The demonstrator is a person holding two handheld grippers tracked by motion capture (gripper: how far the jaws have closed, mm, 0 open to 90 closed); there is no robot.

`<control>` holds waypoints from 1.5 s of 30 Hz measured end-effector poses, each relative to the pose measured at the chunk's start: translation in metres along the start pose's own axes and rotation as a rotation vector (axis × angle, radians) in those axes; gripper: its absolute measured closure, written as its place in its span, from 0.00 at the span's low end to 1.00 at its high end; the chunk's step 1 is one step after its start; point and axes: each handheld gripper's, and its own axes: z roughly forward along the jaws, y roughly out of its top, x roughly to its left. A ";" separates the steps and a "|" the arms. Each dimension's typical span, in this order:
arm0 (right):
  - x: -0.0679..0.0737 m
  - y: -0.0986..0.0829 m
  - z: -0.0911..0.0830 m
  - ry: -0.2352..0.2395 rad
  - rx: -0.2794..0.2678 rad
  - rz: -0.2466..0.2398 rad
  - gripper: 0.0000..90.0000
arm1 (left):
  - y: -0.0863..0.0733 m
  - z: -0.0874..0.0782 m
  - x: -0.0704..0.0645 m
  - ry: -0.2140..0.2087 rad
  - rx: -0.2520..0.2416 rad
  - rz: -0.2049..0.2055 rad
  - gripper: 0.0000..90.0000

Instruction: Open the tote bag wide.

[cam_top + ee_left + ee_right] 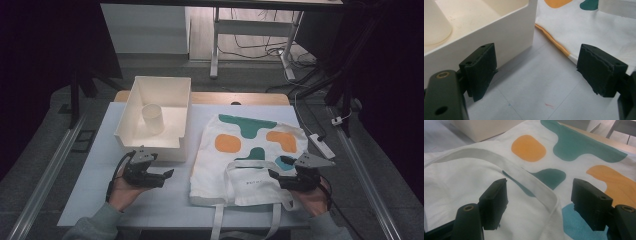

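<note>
Left gripper (167,174): it is held low over bare table (100,150), just in front of the white bin (150,145). Its jaws stand wide apart with nothing between them. In the left gripper view the bin's near wall (499,37) lies ahead to the left and the tote bag's orange-trimmed edge (554,41) ahead to the right, so this gripper points at the gap between the two. Inside the bin stands a white cup (152,118), upright.

Tote bag (250,145): it lies flat on the right half of the table beside the bin, long axis running away from the person, mouth and handles at the near edge. Cloth is white with orange, green and blue patches. One strap (252,167) lies folded back as a loop on the bag face, and two strap ends hang over the table's front edge.

Right gripper (272,174): it hovers over the bag's near right corner, jaws spread and empty. In the right gripper view the strap (524,176) runs diagonally between the jaws, just ahead of the pads.

Judgement: the right gripper is the nearer to the strap, and closing on it calls for a short advance and descent.
</note>
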 end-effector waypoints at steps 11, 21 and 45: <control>0.001 -0.001 0.002 0.008 0.011 -0.009 0.33 | 0.000 -0.001 -0.002 -0.002 -0.002 0.022 0.20; 0.001 -0.001 0.002 0.005 0.014 -0.017 0.33 | 0.003 -0.005 -0.009 -0.010 -0.006 0.060 0.20; 0.005 -0.002 0.001 0.026 -0.010 -0.036 0.33 | 0.065 0.004 -0.062 -0.140 0.019 0.243 0.22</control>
